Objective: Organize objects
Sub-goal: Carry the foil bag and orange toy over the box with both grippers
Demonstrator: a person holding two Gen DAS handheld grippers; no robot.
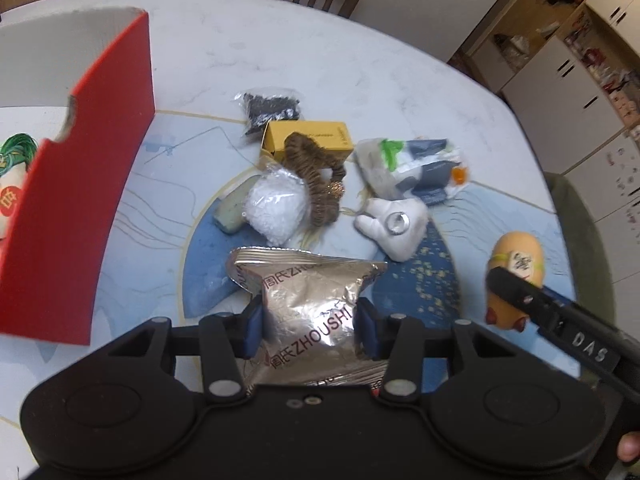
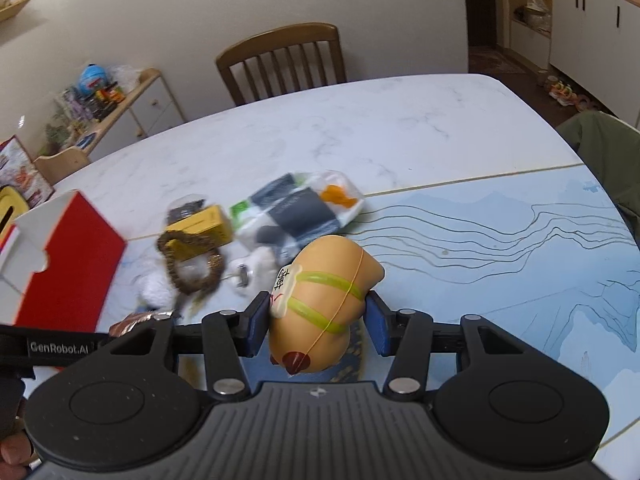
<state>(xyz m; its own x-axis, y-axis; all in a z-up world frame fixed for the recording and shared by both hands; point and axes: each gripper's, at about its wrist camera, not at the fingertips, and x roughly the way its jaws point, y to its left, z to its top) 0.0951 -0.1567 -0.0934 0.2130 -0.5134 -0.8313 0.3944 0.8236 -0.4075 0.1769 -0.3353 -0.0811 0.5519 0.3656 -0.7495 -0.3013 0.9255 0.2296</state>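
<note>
My left gripper (image 1: 310, 316) is shut on a silver foil snack packet (image 1: 304, 292), its blue pads pressing both sides. My right gripper (image 2: 316, 320) is shut on a tan squishy toy (image 2: 324, 300) with green stripes and a thin elastic band. In the left wrist view the same toy (image 1: 520, 248) shows at the right, with a black finger (image 1: 516, 292) of the right gripper across it. An open red box (image 1: 80, 200) with a white inside stands at the left, also visible as the red box (image 2: 72, 264) in the right wrist view.
A pile lies mid-table: a black bead bag (image 1: 272, 110), a yellow box (image 1: 316, 136), a brown scrunchie (image 1: 316, 184), a white bead bag (image 1: 274, 208), a white plush (image 1: 394, 224) and a plastic packet (image 1: 416, 168). A wooden chair (image 2: 280, 64) stands beyond the table.
</note>
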